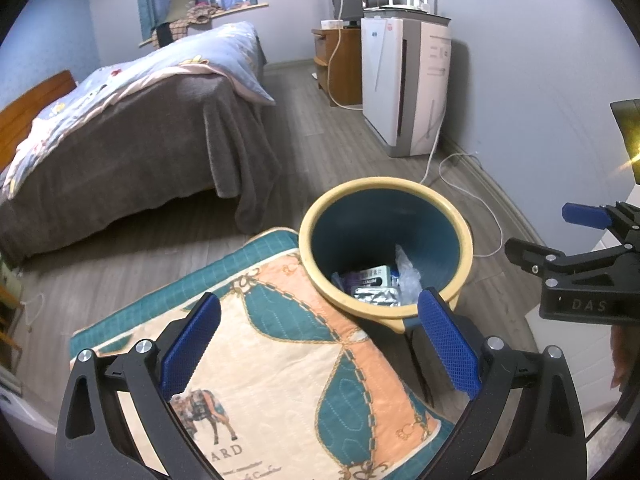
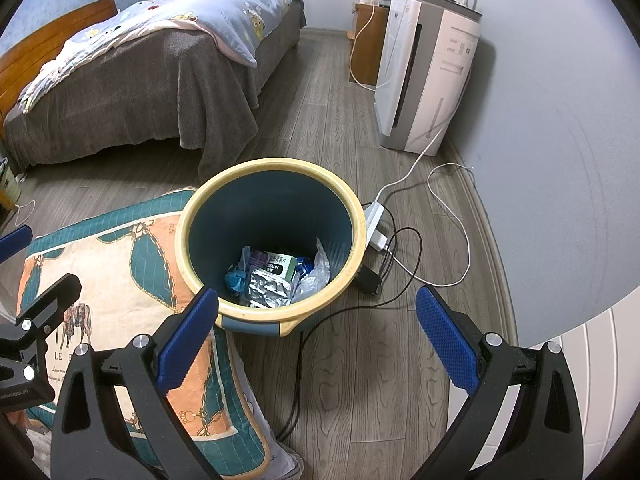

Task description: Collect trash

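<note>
A round trash bin (image 1: 456, 236) with a cream rim and teal inside stands on the wood floor; it also shows in the right wrist view (image 2: 200, 216). Inside lie a silver blister pack (image 2: 269, 291), a medicine box (image 2: 282, 265), clear plastic wrap (image 2: 318, 270) and blue scraps. My left gripper (image 1: 320, 344) is open and empty, hovering over a patterned cushion (image 1: 280, 360) beside the bin. My right gripper (image 2: 318, 336) is open and empty, just in front of the bin, above the floor. Each gripper shows at the edge of the other's view.
A bed (image 2: 152, 60) with grey blanket stands at the back left. A white air purifier (image 2: 424, 76) stands by the right wall. White and black cables and a power adapter (image 2: 376, 224) lie on the floor right of the bin. A wooden cabinet (image 1: 340, 64) stands in the far corner.
</note>
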`<move>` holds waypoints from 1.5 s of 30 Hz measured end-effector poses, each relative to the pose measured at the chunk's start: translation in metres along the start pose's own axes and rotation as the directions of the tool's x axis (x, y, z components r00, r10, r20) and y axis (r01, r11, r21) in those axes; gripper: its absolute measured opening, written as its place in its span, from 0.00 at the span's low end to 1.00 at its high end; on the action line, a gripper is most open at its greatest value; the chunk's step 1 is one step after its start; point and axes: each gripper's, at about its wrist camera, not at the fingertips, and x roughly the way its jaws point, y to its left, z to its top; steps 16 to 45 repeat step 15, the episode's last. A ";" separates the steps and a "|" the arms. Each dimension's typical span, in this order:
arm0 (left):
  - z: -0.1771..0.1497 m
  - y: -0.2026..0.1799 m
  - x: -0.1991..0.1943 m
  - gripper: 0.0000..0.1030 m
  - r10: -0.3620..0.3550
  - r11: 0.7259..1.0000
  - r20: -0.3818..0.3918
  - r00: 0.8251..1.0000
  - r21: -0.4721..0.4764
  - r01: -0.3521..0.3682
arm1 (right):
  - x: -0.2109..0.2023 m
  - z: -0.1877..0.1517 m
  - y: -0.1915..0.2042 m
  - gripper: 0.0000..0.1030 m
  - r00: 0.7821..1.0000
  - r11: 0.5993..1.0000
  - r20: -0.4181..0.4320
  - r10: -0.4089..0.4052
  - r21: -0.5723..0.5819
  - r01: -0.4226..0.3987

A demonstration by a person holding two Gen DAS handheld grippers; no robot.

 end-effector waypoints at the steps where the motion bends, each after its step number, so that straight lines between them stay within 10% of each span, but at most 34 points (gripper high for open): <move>1: 0.000 0.000 0.000 0.95 0.002 1.000 0.000 1.000 -0.001 -0.002 | 0.000 0.000 0.000 0.94 1.000 1.000 0.000 0.000 0.000 0.000; 45: 0.002 0.016 -0.012 0.95 0.000 1.000 -0.024 1.000 -0.029 0.000 | 0.008 -0.002 0.002 0.94 0.999 1.000 -0.038 -0.009 0.013 0.009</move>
